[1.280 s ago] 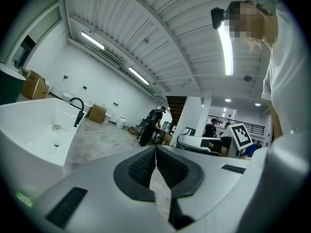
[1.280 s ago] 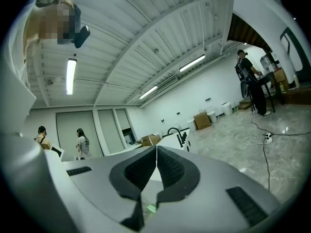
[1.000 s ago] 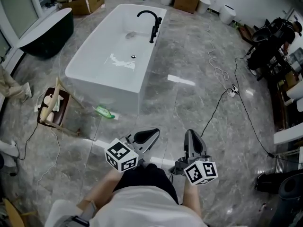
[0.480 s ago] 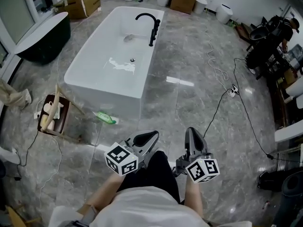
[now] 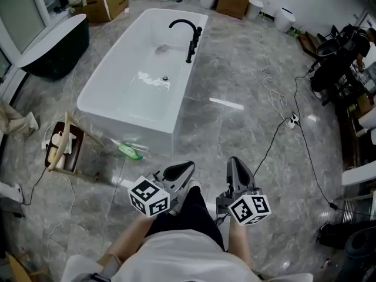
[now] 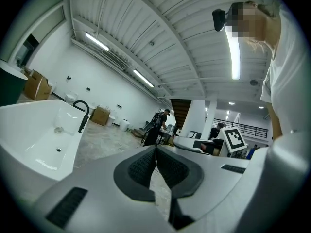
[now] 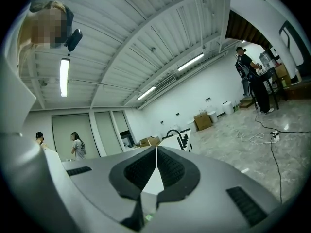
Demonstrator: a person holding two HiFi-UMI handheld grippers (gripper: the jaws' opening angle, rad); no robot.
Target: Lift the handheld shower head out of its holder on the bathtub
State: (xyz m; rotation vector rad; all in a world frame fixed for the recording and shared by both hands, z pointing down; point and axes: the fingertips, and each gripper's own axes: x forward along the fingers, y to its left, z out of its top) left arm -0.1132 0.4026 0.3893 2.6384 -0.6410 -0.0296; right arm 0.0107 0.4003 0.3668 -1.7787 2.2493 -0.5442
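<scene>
Nearest the camera in the head view are the person's white top and dark trousers [image 5: 189, 213], with both grippers held level ahead of the body over the grey marbled floor [image 5: 235, 75].

The left gripper [image 5: 188, 166] turns its marker cube toward the camera. In the left gripper view its fingers [image 6: 138, 169] meet along a thin seam, with nothing between them. The right gripper [image 5: 233, 162] is just beside it without touching. Its fingers [image 7: 170, 166] are likewise pressed together and empty.

Farther out, a green bottle [image 5: 129, 151] lies on the floor close to the near end of the white bathtub [image 5: 132, 113]. A low wooden stand [image 5: 63, 151] holding pale items sits to the left of that end. To the right, a black cable [image 5: 267, 143] runs across the floor to a white power strip [image 5: 291, 120].

The tub stands lengthwise away from the person. A black tap [image 5: 183, 23] arches over the basin from the right-hand rim, toward the far end. The handheld shower head [image 5: 198, 35] stands upright on that rim just beside the tap's column. It is well apart from both grippers, and its holder is too small to make out separately.

Farthest away, a dark bathtub [image 5: 59, 46] stands at the left. Cardboard boxes [image 5: 106, 2] and white ceramic fixtures line the far wall.
</scene>
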